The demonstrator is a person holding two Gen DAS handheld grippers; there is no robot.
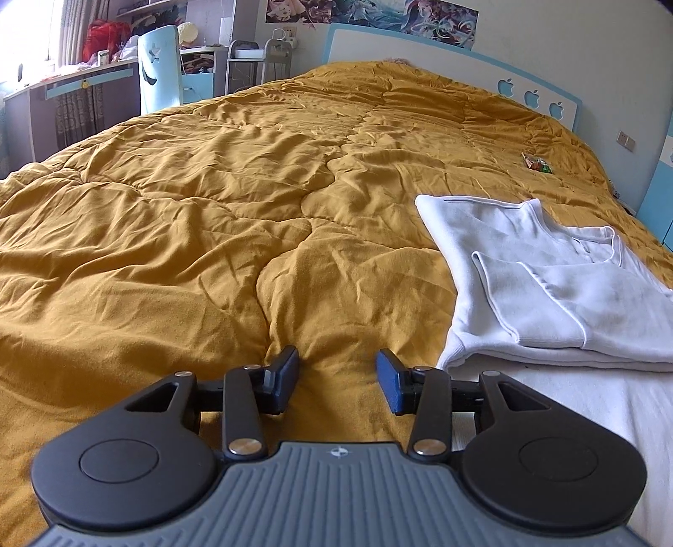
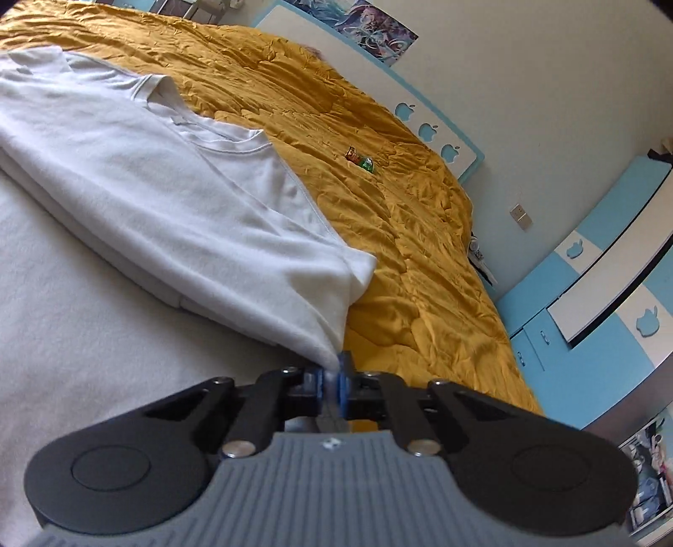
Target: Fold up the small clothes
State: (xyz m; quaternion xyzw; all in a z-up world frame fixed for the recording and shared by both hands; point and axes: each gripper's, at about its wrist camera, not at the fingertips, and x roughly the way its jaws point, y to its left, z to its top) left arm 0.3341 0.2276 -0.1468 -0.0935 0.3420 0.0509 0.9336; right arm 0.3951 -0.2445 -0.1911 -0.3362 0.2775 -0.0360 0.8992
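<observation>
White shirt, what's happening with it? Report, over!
Right gripper shut on a corner of the white shirt. Left gripper open, empty, over the yellow quilt. Shirt partly folded. Small candy wrappers lie well clear.

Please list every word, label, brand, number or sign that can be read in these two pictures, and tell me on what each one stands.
No words or numbers can be read.
Sign only: blue apple shapes, no letters, on the white headboard and on the blue cabinet doors.
Small emblem, no letters, on each tool's grey body.
Posters on the wall: pictures only, any text too blurred.
</observation>
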